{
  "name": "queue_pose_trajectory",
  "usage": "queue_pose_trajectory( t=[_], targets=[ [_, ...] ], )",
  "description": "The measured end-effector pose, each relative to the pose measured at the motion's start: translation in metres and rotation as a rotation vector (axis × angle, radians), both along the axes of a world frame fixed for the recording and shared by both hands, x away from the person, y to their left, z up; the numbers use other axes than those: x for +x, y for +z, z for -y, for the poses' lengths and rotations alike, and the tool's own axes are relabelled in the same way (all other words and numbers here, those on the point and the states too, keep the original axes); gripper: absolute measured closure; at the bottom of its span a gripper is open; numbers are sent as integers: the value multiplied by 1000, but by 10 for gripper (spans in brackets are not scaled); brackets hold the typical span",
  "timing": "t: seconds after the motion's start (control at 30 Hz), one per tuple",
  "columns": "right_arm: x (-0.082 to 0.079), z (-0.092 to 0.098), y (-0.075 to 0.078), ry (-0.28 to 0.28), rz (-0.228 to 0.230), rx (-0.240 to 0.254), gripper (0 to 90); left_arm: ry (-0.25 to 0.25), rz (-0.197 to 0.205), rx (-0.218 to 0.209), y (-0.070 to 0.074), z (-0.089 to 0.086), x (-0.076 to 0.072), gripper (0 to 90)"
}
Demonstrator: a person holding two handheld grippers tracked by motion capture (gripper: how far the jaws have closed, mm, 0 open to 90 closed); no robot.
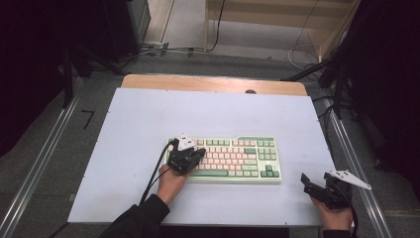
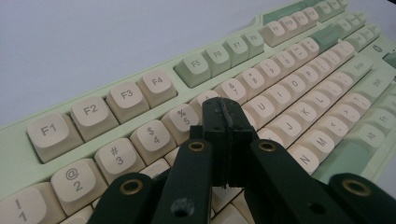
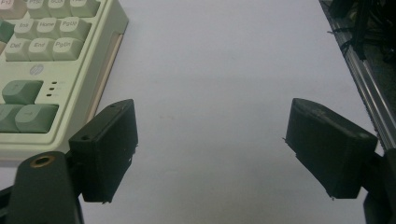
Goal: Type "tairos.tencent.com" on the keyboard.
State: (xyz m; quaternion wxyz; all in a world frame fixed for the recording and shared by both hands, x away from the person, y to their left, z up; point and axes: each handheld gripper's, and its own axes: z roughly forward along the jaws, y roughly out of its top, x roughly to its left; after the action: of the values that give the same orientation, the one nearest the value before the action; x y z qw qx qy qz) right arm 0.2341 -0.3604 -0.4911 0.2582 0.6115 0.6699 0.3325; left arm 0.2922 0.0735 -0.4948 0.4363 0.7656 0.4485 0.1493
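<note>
White table point(image 1: 138, 119) on grey carpet, cables at 12 o'clock. Green and cream keyboard point(image 1: 247, 158) just right of centre, lying flat. Left gripper point(image 1: 190, 157) over the keyboard's 9 o'clock end, jaws pressed together with nothing between, tips point(image 2: 224, 112) down among the upper letter keys. Right gripper point(image 1: 307, 181) at 4 o'clock off the keyboard, jaws spread wide over bare table, empty
</note>
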Motion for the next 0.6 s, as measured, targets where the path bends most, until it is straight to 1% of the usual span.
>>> queue_pose_trajectory(
  t=[0.3, 0.5, 0.6],
  targets=[
    [0, 0, 0, -1, -1, 1, 152, 0, -2, 2, 0, 0, 0, 900],
    [0, 0, 0, 0, -3, 2, 152, -10, -19, 18, -1, 1, 1, 900],
    [1, 0, 0, 0, -3, 1, 152, -9, -16, 21, 0, 2, 1, 900]
  ],
)
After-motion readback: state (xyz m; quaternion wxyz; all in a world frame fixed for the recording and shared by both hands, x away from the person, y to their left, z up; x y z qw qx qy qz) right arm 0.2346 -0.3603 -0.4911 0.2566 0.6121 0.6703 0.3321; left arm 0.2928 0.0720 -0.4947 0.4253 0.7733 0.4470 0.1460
